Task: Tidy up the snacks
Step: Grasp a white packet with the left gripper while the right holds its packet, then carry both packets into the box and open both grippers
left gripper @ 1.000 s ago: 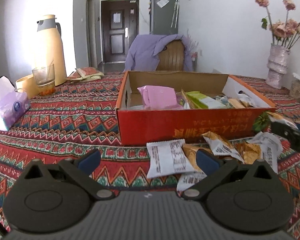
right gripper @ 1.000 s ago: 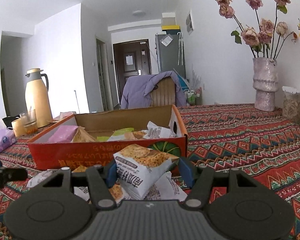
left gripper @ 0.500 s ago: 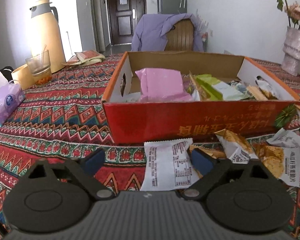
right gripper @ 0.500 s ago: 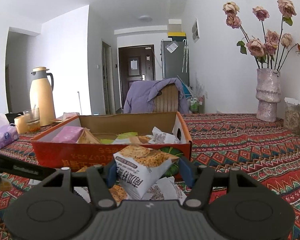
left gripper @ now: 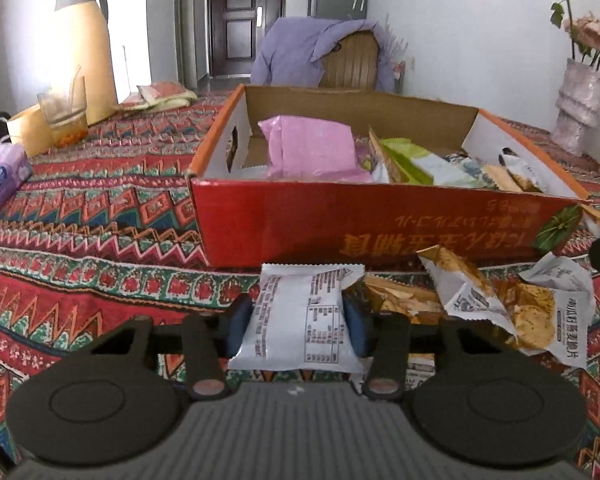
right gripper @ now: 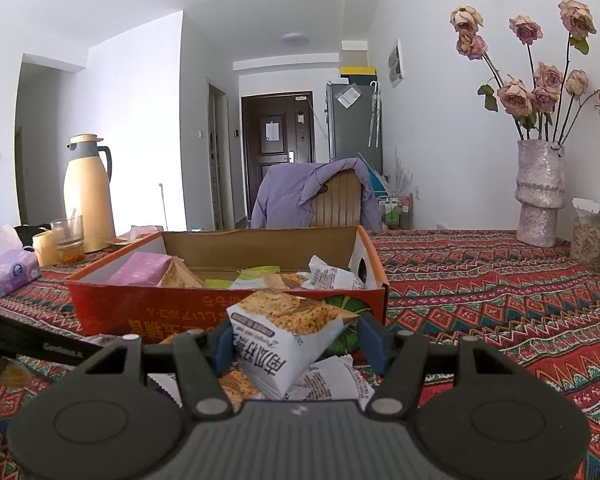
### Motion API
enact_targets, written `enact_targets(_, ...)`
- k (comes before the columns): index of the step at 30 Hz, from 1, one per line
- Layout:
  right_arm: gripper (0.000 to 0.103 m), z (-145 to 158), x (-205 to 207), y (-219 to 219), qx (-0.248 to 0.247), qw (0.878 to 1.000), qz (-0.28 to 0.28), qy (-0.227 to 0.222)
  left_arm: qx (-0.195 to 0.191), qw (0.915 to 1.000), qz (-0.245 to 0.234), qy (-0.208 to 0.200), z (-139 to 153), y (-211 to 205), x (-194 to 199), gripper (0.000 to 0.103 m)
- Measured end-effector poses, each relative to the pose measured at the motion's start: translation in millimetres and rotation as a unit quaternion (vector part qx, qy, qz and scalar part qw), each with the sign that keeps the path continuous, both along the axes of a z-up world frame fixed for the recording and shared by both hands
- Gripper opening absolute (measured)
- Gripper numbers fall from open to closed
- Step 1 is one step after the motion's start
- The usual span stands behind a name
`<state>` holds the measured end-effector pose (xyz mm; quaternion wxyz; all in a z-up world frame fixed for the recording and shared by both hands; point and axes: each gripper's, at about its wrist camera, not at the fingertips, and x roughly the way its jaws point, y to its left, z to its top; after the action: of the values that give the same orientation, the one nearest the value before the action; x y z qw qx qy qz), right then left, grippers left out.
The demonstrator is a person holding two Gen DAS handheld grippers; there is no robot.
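Observation:
A red cardboard box (left gripper: pixel 380 224) (right gripper: pixel 148 304) sits on the patterned tablecloth and holds a pink packet (left gripper: pixel 312 148) and several other snack packs. My left gripper (left gripper: pixel 298 324) is shut on a white snack pack (left gripper: pixel 300 316) that lies on the cloth in front of the box. Several loose snack packs (left gripper: pixel 500 304) lie to its right. My right gripper (right gripper: pixel 296 344) is shut on a white and orange snack pack (right gripper: pixel 288 336) and holds it above the loose packs, in front of the box's right end.
A yellow thermos (left gripper: pixel 84 48) (right gripper: pixel 88 192), a glass (left gripper: pixel 64 116) and a purple tissue pack (left gripper: pixel 0 176) stand at the left. A vase of dried roses (right gripper: pixel 540 192) and a jar (right gripper: pixel 592 236) stand at the right. A chair with a purple jacket (right gripper: pixel 316 196) is behind the box.
My left gripper has moved forward and down and has closed its fingers on the white snack pack. My right gripper has risen slightly with its pack still held.

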<state>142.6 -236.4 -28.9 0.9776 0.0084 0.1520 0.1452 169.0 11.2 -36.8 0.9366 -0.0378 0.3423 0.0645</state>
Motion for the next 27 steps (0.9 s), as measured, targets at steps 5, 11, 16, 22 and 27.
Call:
enact_targets(5,0.062,0,0,0,0.0,1.0,0.0,0.0,0.005,0.999,-0.007,-0.043,13,-3,-23,0.049)
enact_targets(11,0.062,0,-1,0,-0.003,1.0,0.002,-0.003,0.005,0.9933,-0.006,-0.115,34,-6,-54,0.049)
enact_targets(16,0.062,2,-2,2,-0.009,1.0,0.004,-0.005,0.003,0.9902,-0.01,-0.139,48,-10,-59,0.049)
enact_targets(22,0.062,2,1,9,-0.025,1.0,0.014,0.005,-0.008,0.9884,-0.012,-0.151,55,-8,-53,0.049)
enact_targets(27,0.062,20,-1,13,-0.023,0.999,0.023,-0.009,-0.014,0.9869,-0.014,-0.16,63,-7,-43,0.049)
